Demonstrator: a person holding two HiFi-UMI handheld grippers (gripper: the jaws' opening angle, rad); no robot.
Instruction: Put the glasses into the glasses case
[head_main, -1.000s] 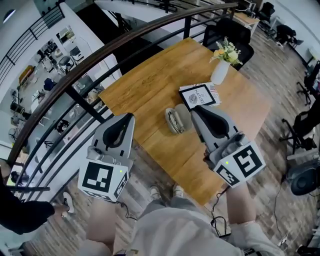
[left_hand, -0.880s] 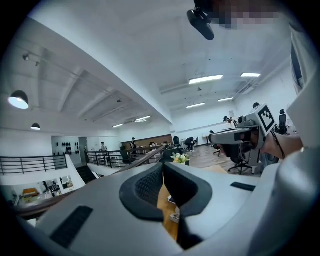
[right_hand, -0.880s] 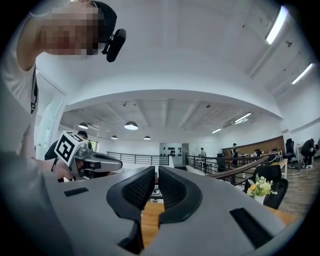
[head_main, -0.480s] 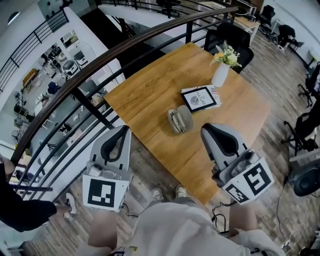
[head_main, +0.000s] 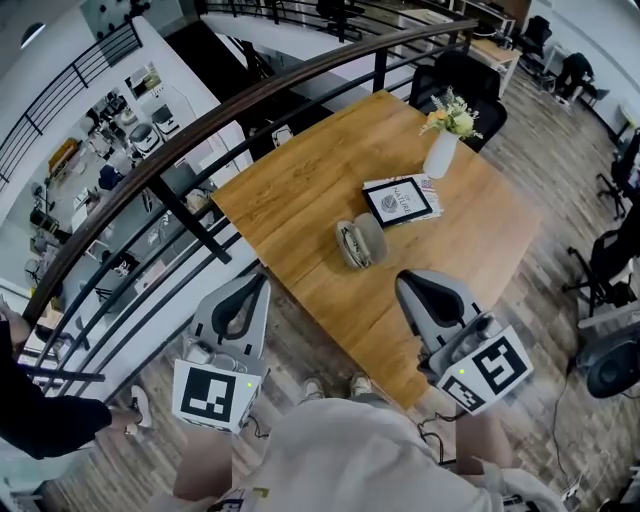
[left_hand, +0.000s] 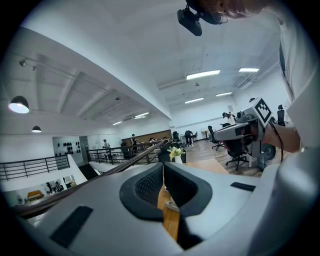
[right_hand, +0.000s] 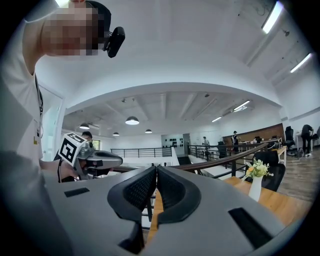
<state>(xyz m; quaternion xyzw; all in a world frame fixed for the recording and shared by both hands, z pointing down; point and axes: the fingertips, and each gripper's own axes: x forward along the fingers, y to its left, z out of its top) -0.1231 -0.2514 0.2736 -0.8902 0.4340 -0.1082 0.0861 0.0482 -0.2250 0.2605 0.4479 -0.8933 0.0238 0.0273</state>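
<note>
An open grey glasses case (head_main: 362, 240) lies near the middle of the wooden table (head_main: 300, 170), with the glasses (head_main: 347, 243) lying in its left half. Both grippers hang in front of the table's near edge, well short of the case. My left gripper (head_main: 252, 281) (left_hand: 163, 167) is over the floor at the left, its pads together and empty. My right gripper (head_main: 405, 283) (right_hand: 156, 169) is over the near right edge; its jaws have just been closing, and they stand shut with nothing between them.
A framed card on magazines (head_main: 399, 199) lies just behind the case. A white vase of flowers (head_main: 440, 150) stands further back. A dark railing (head_main: 190, 140) runs along the table's left side. Office chairs (head_main: 460, 80) stand beyond the table.
Both grippers have drawn back from the table toward the person. The right gripper, which was beside the case, is now at the near edge.
</note>
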